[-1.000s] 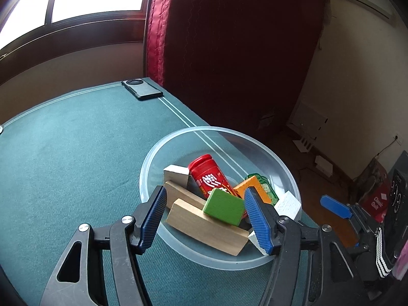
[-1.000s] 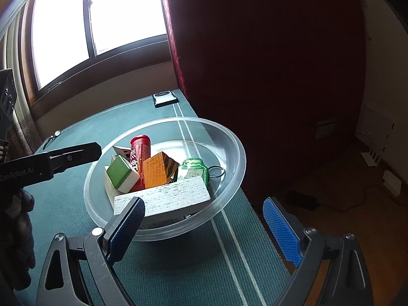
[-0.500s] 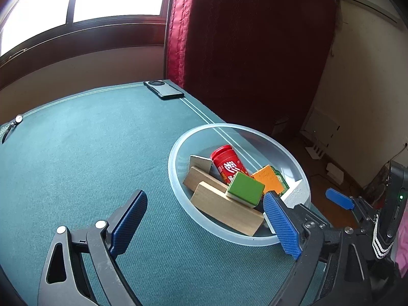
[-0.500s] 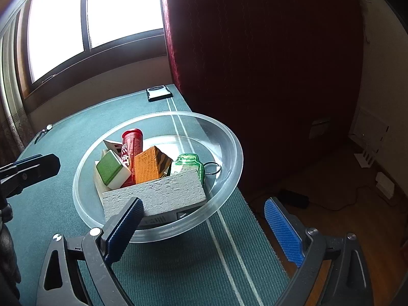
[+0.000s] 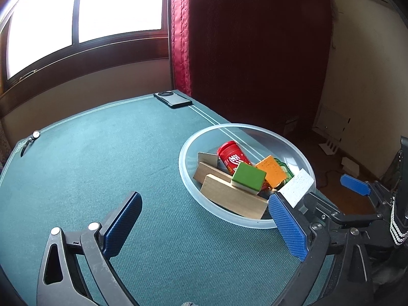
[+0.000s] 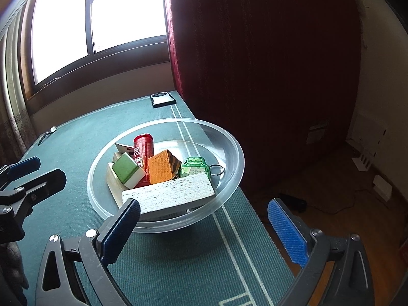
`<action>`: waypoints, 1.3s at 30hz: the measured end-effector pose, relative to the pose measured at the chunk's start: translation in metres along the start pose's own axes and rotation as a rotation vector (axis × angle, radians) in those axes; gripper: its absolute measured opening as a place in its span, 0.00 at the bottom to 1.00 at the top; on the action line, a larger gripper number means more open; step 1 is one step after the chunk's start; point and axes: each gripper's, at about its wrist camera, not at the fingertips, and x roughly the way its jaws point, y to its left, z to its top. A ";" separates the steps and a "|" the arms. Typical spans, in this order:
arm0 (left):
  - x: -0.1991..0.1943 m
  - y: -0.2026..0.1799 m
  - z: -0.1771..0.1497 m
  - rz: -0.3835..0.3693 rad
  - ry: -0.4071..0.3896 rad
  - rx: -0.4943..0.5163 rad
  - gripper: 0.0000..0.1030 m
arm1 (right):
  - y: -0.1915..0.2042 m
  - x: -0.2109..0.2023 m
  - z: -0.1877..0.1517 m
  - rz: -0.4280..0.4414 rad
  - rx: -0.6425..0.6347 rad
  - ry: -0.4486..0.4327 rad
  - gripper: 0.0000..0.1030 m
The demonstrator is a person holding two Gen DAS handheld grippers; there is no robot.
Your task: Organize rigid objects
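I find the left gripper (image 5: 206,225) released: its jaws have just been opening and now stand wide over bare green cloth, nothing between them. Its right finger (image 5: 287,227) sits just beside the near rim of the clear bowl (image 5: 190,186); I cannot tell whether it touches the rim.

The right gripper (image 6: 205,229) is likewise released, jaws having just been opening further, holding nothing. In its view the bowl (image 6: 230,178) lies at twelve o'clock from the jaw gap, with its left finger (image 6: 122,229) in front of the rim at the bowl's seven o'clock and its right finger (image 6: 287,233) out past the table edge.

All task items sit inside the bowl, which stands on the green table (image 5: 102,165) near its right edge. In the left wrist view:
- red can (image 5: 230,156), lying tilted, at the centre toward eleven o'clock;
- green block (image 5: 248,177) resting on top of a long wooden block (image 5: 229,199) at six o'clock;
- orange block (image 5: 271,169) at two o'clock of the green one;
- white speckled block (image 5: 297,187) against the rim at four o'clock.

In the right wrist view a green tag with a key ring (image 6: 196,168) lies behind the white block.

A dark phone (image 5: 173,99) lies at the table's far corner, well apart from the bowl.
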 end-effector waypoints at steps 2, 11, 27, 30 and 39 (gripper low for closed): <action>-0.003 -0.002 0.000 0.012 -0.006 0.004 0.98 | 0.001 -0.002 -0.001 -0.001 0.001 0.001 0.99; -0.012 -0.004 -0.001 0.183 -0.022 -0.003 0.98 | 0.011 -0.005 -0.002 -0.019 -0.037 -0.014 0.99; -0.013 -0.002 -0.005 0.222 0.005 -0.031 0.99 | 0.015 -0.009 -0.005 -0.037 -0.068 -0.029 0.99; -0.012 -0.003 -0.005 0.199 0.016 -0.035 0.99 | 0.016 -0.008 -0.005 -0.048 -0.078 -0.029 0.99; -0.002 -0.010 -0.010 0.219 0.050 -0.005 1.00 | 0.016 -0.007 -0.006 -0.054 -0.081 -0.020 0.99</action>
